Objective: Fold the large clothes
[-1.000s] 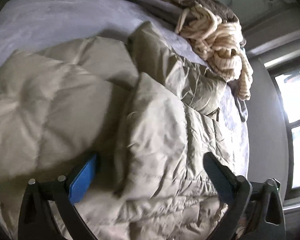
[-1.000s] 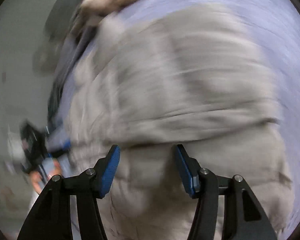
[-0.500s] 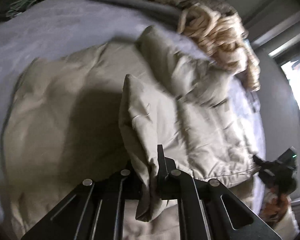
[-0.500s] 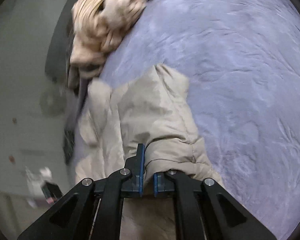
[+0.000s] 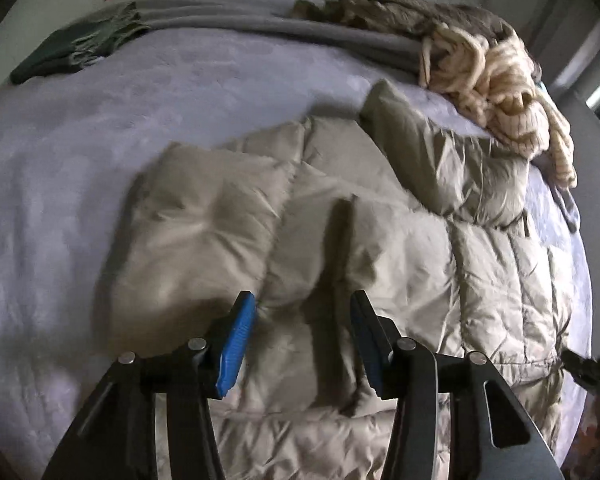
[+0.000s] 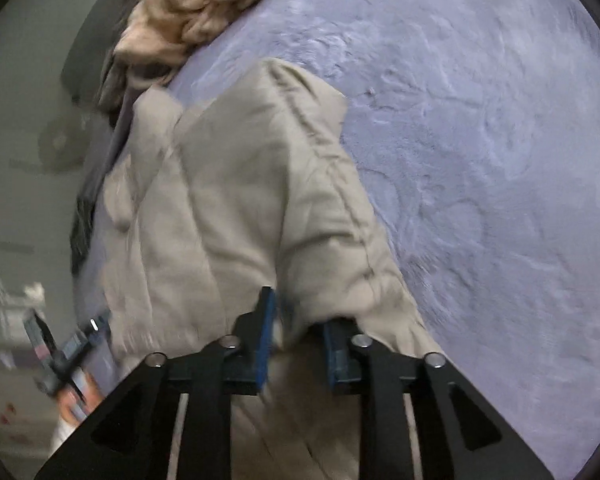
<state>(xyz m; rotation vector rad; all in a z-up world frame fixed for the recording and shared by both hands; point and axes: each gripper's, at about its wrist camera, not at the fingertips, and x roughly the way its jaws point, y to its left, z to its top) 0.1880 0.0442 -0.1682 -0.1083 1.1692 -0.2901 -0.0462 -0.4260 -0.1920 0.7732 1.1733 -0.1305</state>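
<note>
A beige quilted puffer jacket (image 5: 340, 240) lies spread on a lavender bed cover (image 5: 100, 128). My left gripper (image 5: 302, 332) is open just above the jacket, with blue pads (image 5: 236, 340) apart and nothing between them. In the right wrist view the same jacket (image 6: 240, 200) has a folded flap. My right gripper (image 6: 296, 332) is partly open, with a bunched fold of the jacket still lying between its pads (image 6: 266, 336).
A cream knitted garment (image 5: 500, 92) is heaped at the far right of the bed; it also shows in the right wrist view (image 6: 192, 12). A grey blanket (image 5: 260, 20) and a dark green cloth (image 5: 68, 48) lie at the bed's far side. The other hand-held gripper shows at the lower left (image 6: 56, 356).
Both grippers were shut on jacket folds half a second ago. The left has opened and let its fold drop flat. The right has parted its pads, and the flap lies folded over.
</note>
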